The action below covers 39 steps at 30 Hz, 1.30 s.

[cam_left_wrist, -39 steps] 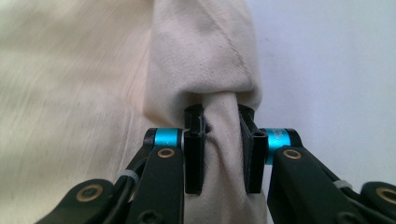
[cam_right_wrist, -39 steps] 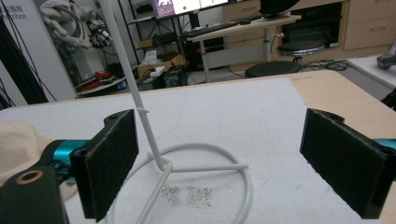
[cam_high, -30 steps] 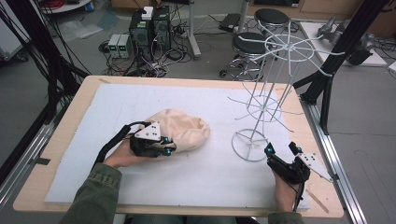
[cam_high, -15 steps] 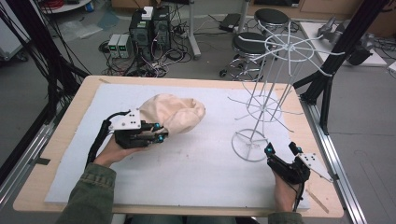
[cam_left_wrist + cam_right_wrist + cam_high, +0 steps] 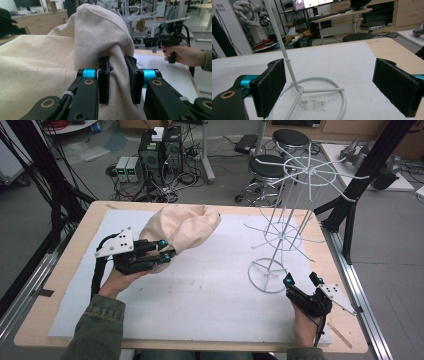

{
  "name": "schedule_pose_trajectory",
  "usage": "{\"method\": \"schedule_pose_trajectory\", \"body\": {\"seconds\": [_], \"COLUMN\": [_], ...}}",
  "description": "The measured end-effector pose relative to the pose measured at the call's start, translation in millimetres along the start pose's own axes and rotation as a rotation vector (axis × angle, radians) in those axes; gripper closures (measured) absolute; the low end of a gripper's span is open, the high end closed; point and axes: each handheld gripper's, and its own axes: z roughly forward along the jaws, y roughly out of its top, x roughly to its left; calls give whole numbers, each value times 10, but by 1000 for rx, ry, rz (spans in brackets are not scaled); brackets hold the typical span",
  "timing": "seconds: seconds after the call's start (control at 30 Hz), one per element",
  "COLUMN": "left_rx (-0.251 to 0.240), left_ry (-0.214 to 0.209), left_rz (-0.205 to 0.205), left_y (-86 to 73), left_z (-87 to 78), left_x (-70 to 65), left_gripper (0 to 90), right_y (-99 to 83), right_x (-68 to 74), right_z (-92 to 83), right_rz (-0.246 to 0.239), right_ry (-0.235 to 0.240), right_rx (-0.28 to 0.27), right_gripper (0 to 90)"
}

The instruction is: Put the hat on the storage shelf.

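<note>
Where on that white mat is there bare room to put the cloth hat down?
The widest bare patch is the middle of the white mat, between the left gripper, shut on the cream hat, and the wire stand. The near edge between the forearms is also free. It is crowded at the stand's ring base, where the open right gripper waits.

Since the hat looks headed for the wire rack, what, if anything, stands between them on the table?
Nothing visible does. The cream hat hangs pinched in the left tool above the white mat, and the stretch of mat across to the wire rack is bare. The right tool waits open by the rack's base ring, off that line.
</note>
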Motion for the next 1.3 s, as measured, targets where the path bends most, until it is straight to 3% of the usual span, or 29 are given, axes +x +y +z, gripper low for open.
{"method": "schedule_pose_trajectory", "body": {"seconds": [0.17, 0.43, 0.63, 0.9, 1.03, 1.3], "left_rx": [-65, -171, -268, -339, -416, -468], "left_ry": [-10, 13, -16, -11, -2, -41], "left_rz": [15, 42, 39, 80, 77, 71], "left_y": [144, 321, 451, 653, 749, 913], "left_z": [2, 24, 48, 57, 62, 131], "left_x": [-15, -54, -63, -65, -73, -49], "left_gripper": [748, 748, 748, 747, 749, 749], "right_y": [0, -1, 0, -2, -1, 3], "right_x": [-1, 3, 2, 10, 8, 4], "right_z": [1, 4, 2, 5, 4, -6], "right_rz": [2, -4, -1, -4, -12, -3], "right_ry": [-1, 1, -1, -3, -2, -6], "right_rx": [-2, -6, -1, 0, -2, -4], "right_gripper": [104, 104, 104, 104, 104, 105]}}
